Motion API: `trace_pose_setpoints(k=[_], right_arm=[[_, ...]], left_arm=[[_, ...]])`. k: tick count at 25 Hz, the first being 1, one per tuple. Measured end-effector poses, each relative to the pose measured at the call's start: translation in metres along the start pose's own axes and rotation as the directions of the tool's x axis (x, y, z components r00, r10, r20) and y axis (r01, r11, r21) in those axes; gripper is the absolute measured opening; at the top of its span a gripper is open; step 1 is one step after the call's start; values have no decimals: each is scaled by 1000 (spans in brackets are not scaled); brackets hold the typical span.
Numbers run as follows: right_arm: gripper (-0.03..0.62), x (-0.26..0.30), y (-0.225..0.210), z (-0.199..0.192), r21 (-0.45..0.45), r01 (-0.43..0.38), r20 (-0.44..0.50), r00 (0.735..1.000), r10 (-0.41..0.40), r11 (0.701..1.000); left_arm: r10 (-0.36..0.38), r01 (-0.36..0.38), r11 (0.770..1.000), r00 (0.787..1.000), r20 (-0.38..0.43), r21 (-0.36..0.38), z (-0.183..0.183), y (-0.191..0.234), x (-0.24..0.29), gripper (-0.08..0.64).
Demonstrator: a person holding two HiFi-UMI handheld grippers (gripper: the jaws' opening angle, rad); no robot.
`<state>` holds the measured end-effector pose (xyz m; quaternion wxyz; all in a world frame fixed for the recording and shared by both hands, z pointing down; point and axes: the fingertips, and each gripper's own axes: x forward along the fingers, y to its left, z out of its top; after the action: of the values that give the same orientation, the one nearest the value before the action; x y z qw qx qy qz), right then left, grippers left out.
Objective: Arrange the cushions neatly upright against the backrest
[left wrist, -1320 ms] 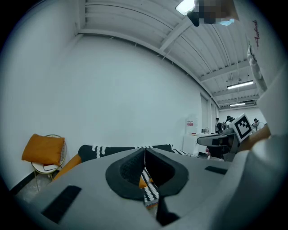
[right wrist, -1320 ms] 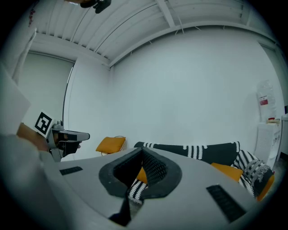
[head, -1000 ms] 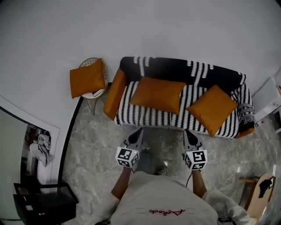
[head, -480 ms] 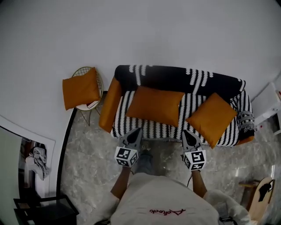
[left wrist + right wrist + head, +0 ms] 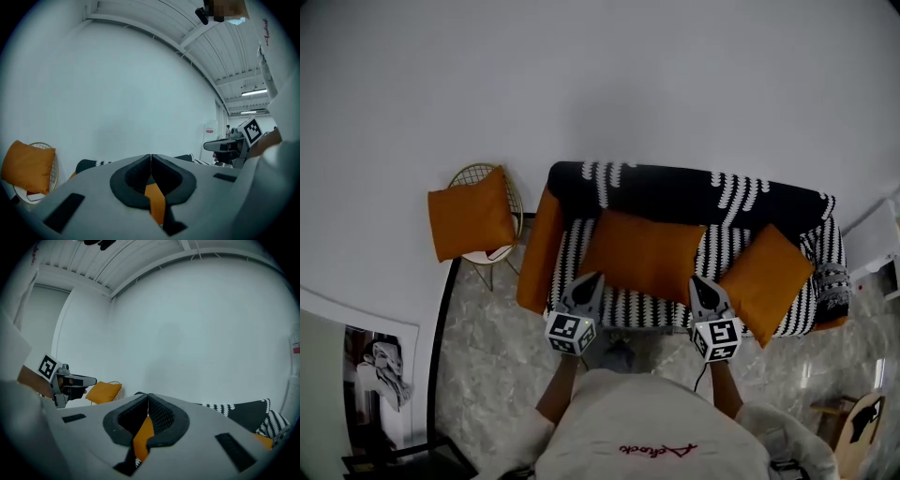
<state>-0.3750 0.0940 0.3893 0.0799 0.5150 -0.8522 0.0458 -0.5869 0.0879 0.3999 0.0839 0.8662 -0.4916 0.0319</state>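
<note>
A black-and-white striped sofa (image 5: 630, 307) stands against the white wall, its dark backrest (image 5: 675, 190) at the far side. Two orange cushions lie flat on its seat: one in the middle (image 5: 642, 255), one at the right (image 5: 766, 278), turned cornerwise. A third orange cushion (image 5: 469, 214) rests on a round wire side table (image 5: 519, 201) left of the sofa, also in the left gripper view as the cushion (image 5: 27, 166). My left gripper (image 5: 590, 280) and right gripper (image 5: 701, 284) are both shut and empty, at the sofa's front edge, just short of the middle cushion.
The sofa has an orange left armrest (image 5: 536, 253). Grey marble floor (image 5: 487, 347) runs in front of it. A white cabinet (image 5: 877, 246) sits at the right end, and a wooden object (image 5: 855, 424) stands at the lower right.
The person has walked toward the sofa. Both grippers, still shut, now reach its front edge. The sofa and the side table sit nearer in the head view.
</note>
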Motion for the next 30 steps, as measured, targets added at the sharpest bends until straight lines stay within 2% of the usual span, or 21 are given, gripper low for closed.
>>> trace_pose_setpoints(k=[7, 14, 20, 25, 30], right_arm=[[26, 88, 1, 20, 12, 3, -9, 1000, -3, 1000], [28, 147, -9, 28, 11, 40, -29, 999, -40, 999], [28, 174, -25, 22, 24, 91, -60, 994, -89, 996], [28, 177, -39, 6, 28, 102, -111, 989, -98, 994], [28, 183, -63, -1, 34, 109, -132, 986, -104, 993]], left_arm=[[-17, 17, 1000, 1000, -21, 17, 18, 75, 51, 31], [-46, 46, 999, 999, -20, -4, 28, 127, 100, 31], [-72, 72, 997, 996, -54, -12, 21, 157, 128, 31], [-96, 93, 995, 990, -100, -33, 7, 158, 143, 31], [-73, 70, 997, 988, -137, -32, -1, 163, 157, 31]])
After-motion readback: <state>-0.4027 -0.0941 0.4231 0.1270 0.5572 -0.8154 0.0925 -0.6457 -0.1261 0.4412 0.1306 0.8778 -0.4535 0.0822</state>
